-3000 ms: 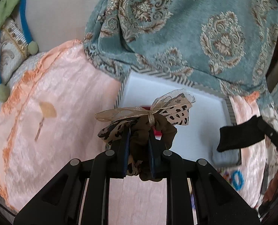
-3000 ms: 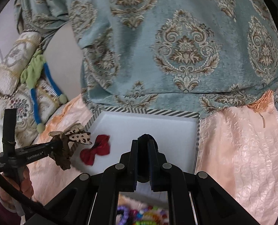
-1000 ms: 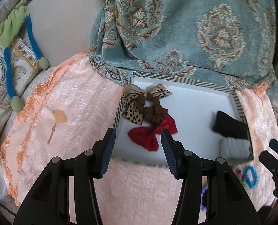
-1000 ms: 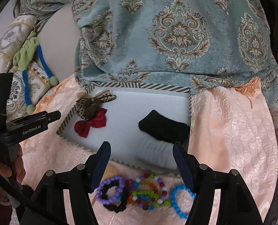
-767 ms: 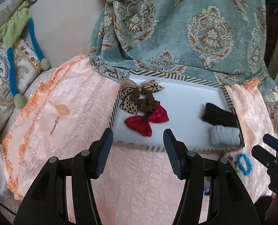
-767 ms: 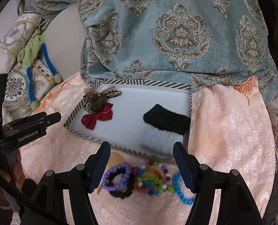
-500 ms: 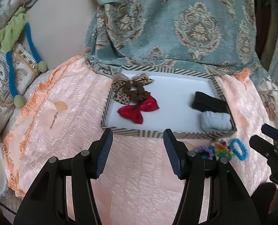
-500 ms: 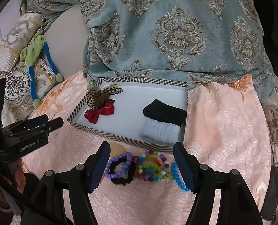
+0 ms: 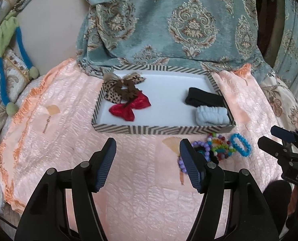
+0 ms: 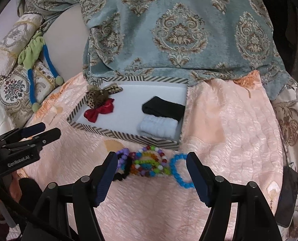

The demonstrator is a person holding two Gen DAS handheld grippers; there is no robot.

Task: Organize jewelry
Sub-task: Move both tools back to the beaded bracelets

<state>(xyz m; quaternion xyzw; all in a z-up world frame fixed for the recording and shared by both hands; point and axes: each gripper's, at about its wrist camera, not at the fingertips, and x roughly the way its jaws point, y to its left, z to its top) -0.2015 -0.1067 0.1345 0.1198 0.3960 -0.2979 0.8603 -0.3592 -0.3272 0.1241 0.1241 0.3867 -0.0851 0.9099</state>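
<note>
With hair pieces lying in the tray (image 10: 127,138), both grippers are hovering empty, the left gripper (image 9: 147,164) opening and the right gripper (image 10: 152,177) wide, probably needing next a pinch on the bead bracelets (image 10: 147,163) at twelve o'clock.

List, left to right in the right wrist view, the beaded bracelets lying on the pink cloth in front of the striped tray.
Purple bracelet → black bracelet → a tangle of multicolour bracelets, too overlapped to order singly → blue bracelet.
</note>
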